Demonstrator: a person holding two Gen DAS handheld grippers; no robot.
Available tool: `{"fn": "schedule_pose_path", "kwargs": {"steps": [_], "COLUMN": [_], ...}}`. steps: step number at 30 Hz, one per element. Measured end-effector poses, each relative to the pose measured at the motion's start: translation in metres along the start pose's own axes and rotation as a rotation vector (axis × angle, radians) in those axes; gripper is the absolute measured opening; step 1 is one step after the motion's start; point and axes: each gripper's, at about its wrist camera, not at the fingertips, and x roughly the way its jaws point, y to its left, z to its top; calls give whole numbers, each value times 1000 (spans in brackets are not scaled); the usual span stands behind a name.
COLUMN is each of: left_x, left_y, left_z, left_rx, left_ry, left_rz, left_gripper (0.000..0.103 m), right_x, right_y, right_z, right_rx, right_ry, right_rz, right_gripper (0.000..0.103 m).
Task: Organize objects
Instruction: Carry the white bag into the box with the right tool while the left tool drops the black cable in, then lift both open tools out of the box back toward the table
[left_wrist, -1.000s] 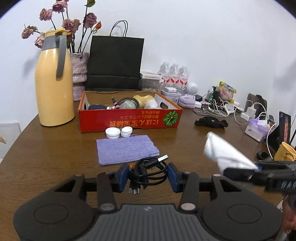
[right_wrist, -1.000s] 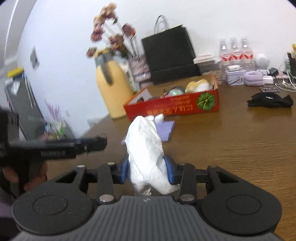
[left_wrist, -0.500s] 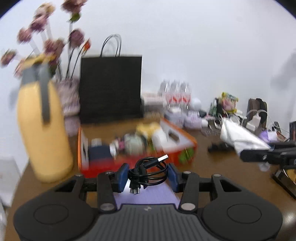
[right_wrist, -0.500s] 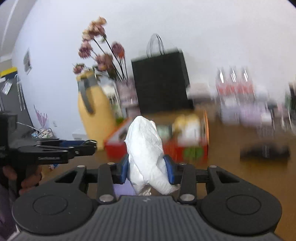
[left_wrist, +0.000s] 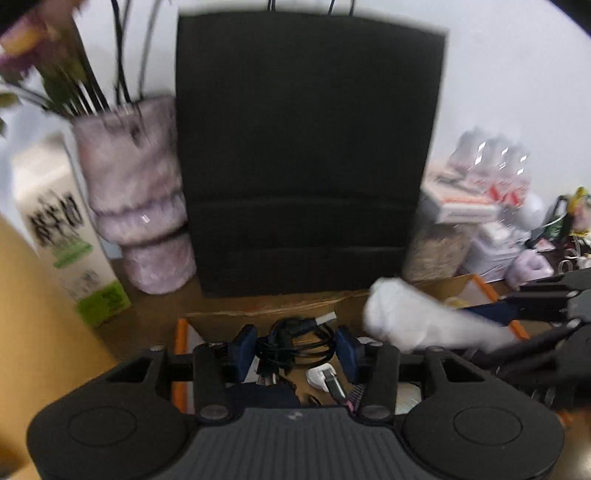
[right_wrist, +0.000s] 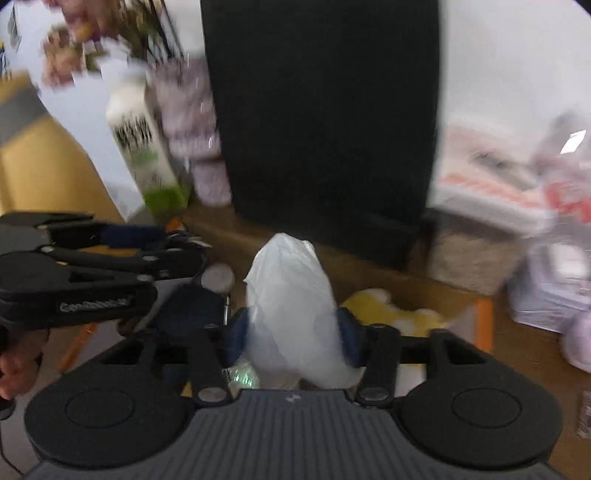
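Note:
My left gripper (left_wrist: 295, 349) hangs over the left end of the red cardboard box (left_wrist: 181, 343). A coiled black cable (left_wrist: 291, 343) is between its blue pads and touches both, and the jaws are opening. My right gripper (right_wrist: 291, 332) is over the same box (right_wrist: 484, 317), a crumpled white plastic bag (right_wrist: 291, 302) upright between its pads. Its jaws are opening too, and the bag still fills the gap. The left wrist view shows that bag (left_wrist: 406, 321) sticking out to the right of the cable.
A black paper bag (left_wrist: 310, 155) stands right behind the box, with a purple vase (left_wrist: 136, 199), a milk carton (left_wrist: 62, 229) and a yellow flask (left_wrist: 37, 332) to its left. The box holds a yellow soft thing (right_wrist: 388, 314) and small items. Bottles and packets (left_wrist: 495, 166) crowd the right.
Both grippers have swept forward from above the table to over the red box, near the black paper bag. The right jaws now stand wider around the white bag.

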Motion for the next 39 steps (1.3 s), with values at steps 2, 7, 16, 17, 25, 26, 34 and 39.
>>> {"fn": "schedule_pose_path", "kwargs": {"steps": [2,7,16,17,25,26,34,39], "left_x": [18,32,24,18,-84,-102,-242,-320], "left_y": [6,12,1,1,-15,-19,-51,-60], "left_z": [-7,-25,-43,-44,-25,-23,-117,-226], "left_rx": [-33,-11,85,86,106,99,94,46], "left_ry": [15,5,14,-2,-123,-140,-278,-392], "left_rz": [18,21,22,26,18,25,-15,-137], "left_gripper": [60,80,81,81,81,81,90,100], "right_x": [21,32,15,10,-74,-88,-199,-249], "right_y": [1,-15,-21,-18,-4,-1,49,91], "right_z": [-6,-27,-45,-48,-33,-35,-145,-251], "right_rx": [-43,-43,45,41,58,58,82,197], "right_ry": [-5,-77,-86,-108,-259,-270,-398,-467], "right_rz": [-2,-58,-24,-36,-162,-187,-105,75], "right_gripper": [91,103,103,103,103,103,103,103]}}
